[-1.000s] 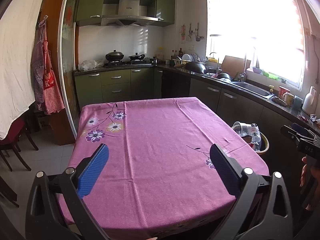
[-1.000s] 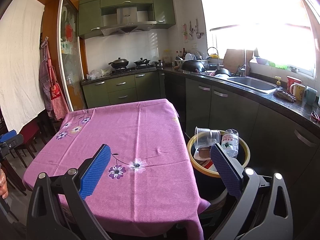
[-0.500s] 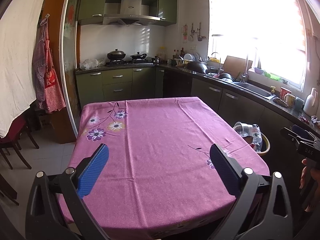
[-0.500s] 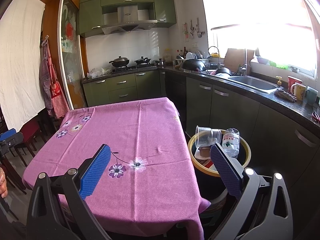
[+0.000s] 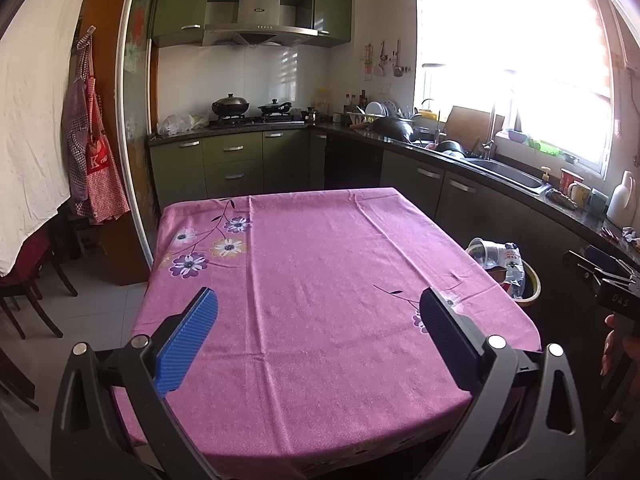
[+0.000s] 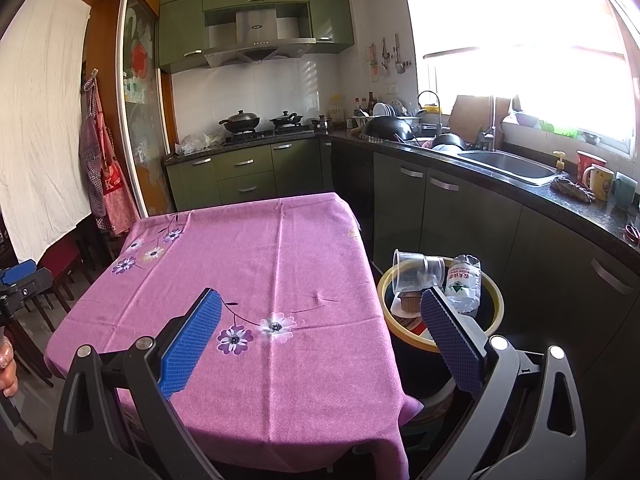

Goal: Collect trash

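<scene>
A: Trash first: the clear plastic cup point(image 6: 418, 276) and the water bottle point(image 6: 463, 283) sit on top of the heap in the yellow-rimmed bin point(image 6: 404, 326), just off the table's right side.

B: And the 2 tools?

A: Both level, held low at the near edge of the table point(image 5: 320, 272), aimed across the pink cloth toward the stove. The left gripper point(image 5: 318, 322) is spread wide, nothing between its blue pads point(image 5: 188, 340). The right gripper point(image 6: 320, 324) is equally released, one finger over the cloth, the other over the bin.

B: What does each camera give you?

A: The right one looks down into the bin: a brown paper cup point(image 6: 411, 303) under the clear one. The left one only catches the bin's far rim past the table corner, but it shows the right tool's black body and a hand point(image 5: 624, 346) at its edge.

B: Which way is the trash lying?

A: The cup is on its side, long axis roughly left-right, mouth toward the table. The bottle stands nearly upright, its label facing us.
</scene>
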Demonstrator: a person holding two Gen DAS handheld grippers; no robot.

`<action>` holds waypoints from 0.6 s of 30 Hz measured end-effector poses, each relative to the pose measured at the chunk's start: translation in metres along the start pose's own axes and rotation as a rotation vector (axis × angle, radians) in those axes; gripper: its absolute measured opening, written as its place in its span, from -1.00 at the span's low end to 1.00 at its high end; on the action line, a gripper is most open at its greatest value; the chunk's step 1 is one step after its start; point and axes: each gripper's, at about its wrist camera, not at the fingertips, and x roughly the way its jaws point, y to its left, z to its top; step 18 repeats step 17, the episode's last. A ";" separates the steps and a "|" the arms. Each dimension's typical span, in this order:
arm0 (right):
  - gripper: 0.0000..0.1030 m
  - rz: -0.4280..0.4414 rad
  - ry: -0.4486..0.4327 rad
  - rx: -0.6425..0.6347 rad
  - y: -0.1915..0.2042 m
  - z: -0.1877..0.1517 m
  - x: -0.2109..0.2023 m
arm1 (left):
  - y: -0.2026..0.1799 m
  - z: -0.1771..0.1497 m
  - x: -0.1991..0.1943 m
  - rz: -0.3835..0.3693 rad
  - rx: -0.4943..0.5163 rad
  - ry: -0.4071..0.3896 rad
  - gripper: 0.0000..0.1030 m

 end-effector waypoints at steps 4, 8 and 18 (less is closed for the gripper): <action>0.91 0.001 0.003 0.000 0.000 -0.001 0.001 | 0.000 0.001 0.000 0.016 0.011 -0.008 0.87; 0.91 0.001 0.007 -0.003 0.000 -0.002 0.003 | 0.001 0.000 0.004 0.024 0.013 0.005 0.87; 0.91 0.060 0.068 0.012 -0.002 -0.002 0.030 | 0.031 0.001 0.048 0.067 -0.014 0.089 0.87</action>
